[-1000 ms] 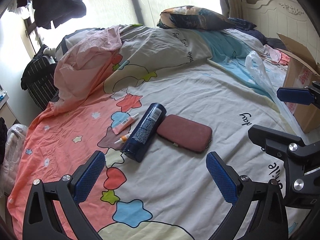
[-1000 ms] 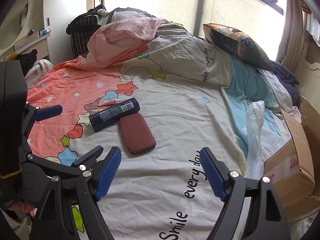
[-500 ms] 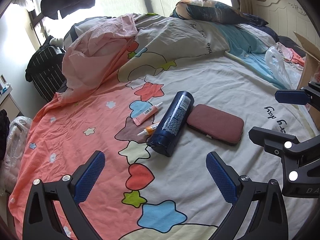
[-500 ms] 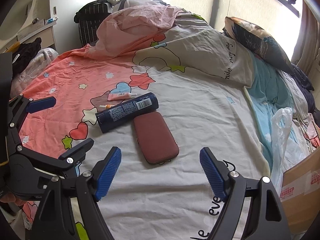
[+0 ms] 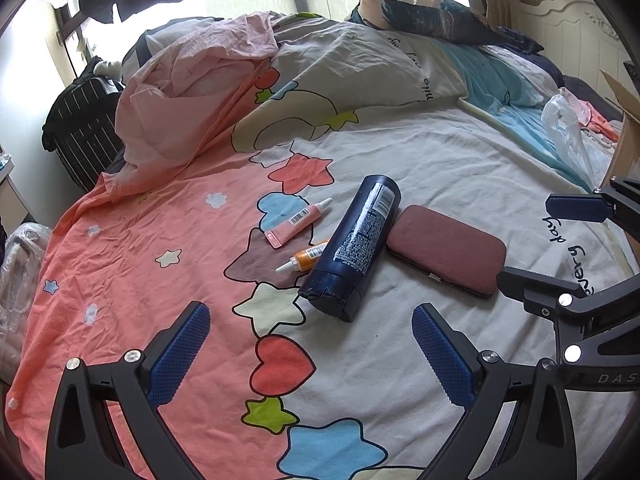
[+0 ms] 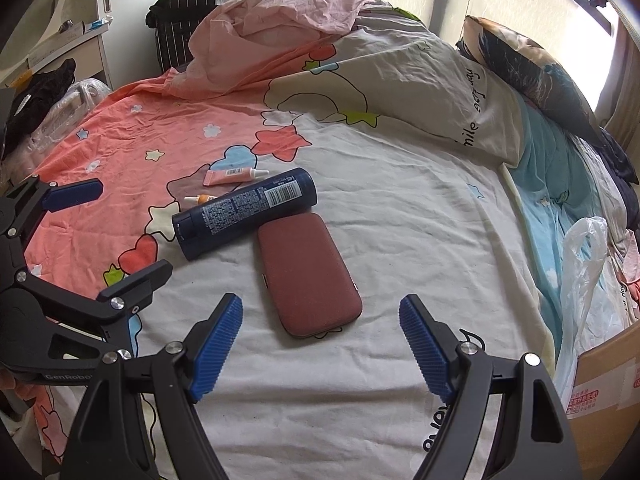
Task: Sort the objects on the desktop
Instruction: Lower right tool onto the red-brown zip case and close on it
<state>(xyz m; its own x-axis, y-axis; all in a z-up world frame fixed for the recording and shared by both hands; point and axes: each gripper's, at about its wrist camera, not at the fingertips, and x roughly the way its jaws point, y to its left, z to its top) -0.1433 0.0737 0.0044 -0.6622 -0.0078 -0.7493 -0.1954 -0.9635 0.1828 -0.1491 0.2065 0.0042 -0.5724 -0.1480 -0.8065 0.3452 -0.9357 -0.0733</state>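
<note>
Left wrist view. Left gripper (image 5: 310,344): jaws apart, empty, above the bed (image 5: 420,152). Bottle (image 5: 352,246): lying flat just ahead, cap end nearest, long axis running away and slightly right. Pink tube (image 5: 298,222) and orange tube (image 5: 306,258): left of the bottle. Case (image 5: 446,250): against the bottle's right side.

Right wrist view. Right gripper (image 6: 320,344): jaws apart, empty. Case (image 6: 308,276): directly ahead, near end roughly between the fingertips, long axis pointing away; likeliest right-hand pick. Bottle (image 6: 244,212): crosswise beyond, nearer the left gripper (image 6: 60,196).
</note>
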